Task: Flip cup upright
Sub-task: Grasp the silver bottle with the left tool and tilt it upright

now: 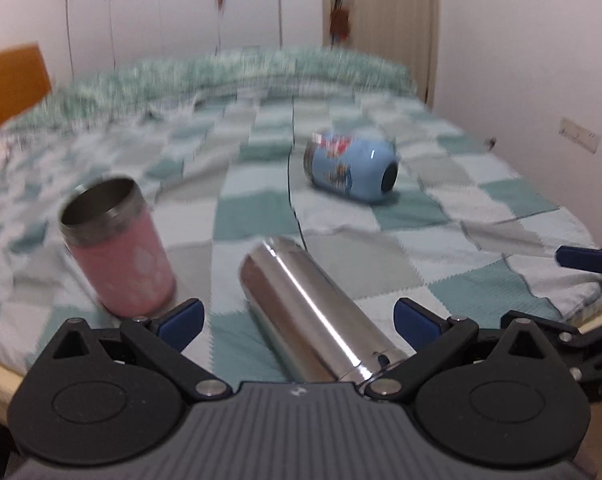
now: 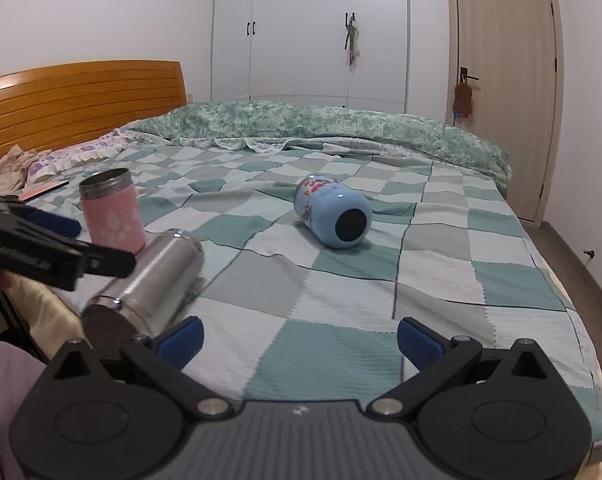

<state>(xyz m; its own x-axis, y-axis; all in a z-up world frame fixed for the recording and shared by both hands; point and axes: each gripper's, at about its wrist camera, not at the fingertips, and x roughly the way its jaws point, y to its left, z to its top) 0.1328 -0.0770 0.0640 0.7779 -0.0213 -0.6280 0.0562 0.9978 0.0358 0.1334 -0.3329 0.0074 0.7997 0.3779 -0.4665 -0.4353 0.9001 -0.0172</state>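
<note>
Pink-sleeved steel tumbler [image 1: 117,248], far left: upright, mouth up, needing no flip. Polished steel flask [image 1: 313,312], centre: on its side on the checked bedspread [image 2: 341,292], lying between the spread, empty jaws of the left gripper [image 1: 299,320], apparently lined up for a grasp. Blue printed cup [image 2: 333,212], further right: also toppled, base toward camera. Right gripper [image 2: 301,340]: released, holding nothing, well short of it.

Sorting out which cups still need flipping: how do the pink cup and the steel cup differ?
Pose: the pink cup stands upright with its open mouth up; the steel cup lies on its side.
Look: the pink cup has a pink body under a metal rim; the steel cup is bare shiny metal all over.
Shape: the steel cup looks longer and slimmer.
Shared: both rest on the checked blanket, close together, and neither is gripped.
</note>
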